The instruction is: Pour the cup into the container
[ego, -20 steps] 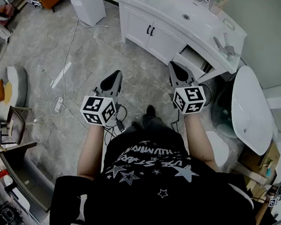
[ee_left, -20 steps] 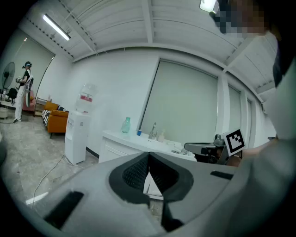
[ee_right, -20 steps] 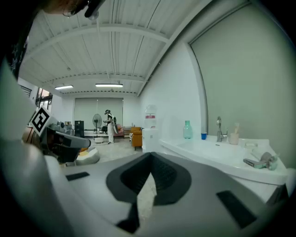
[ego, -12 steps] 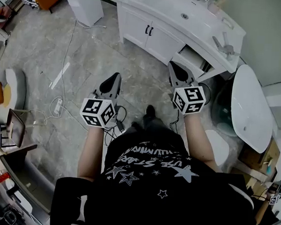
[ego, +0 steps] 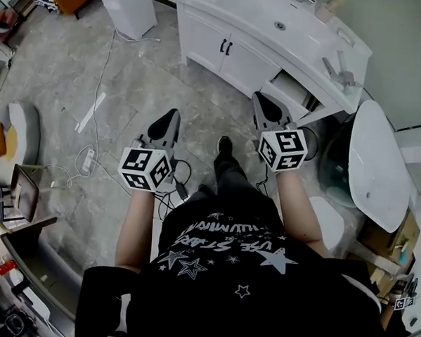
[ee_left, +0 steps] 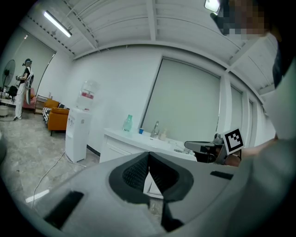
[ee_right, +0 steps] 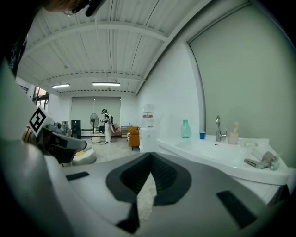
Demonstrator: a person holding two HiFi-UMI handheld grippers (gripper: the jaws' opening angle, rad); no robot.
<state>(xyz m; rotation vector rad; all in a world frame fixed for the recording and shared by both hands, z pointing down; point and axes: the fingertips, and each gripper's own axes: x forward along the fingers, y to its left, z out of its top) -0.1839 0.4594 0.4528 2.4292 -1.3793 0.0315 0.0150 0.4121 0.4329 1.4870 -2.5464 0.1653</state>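
Cup first: a small blue cup (ee_right: 202,135) stands on the white vanity counter (ee_right: 217,155), well ahead of the jaws and up to their right in the right gripper view, between a green bottle (ee_right: 185,129) and the faucet (ee_right: 218,127). Whether it is the task's cup I cannot confirm, and no clear container shows. The right gripper (ee_right: 150,162) has its jaws pressed together on nothing. The left gripper (ee_left: 148,162) is the same, its pads meeting with nothing between them. Both point forward toward the vanity, side by side. This looks like an approach posture, since nothing lies within reach of either pair of jaws. Pouring has not begun.
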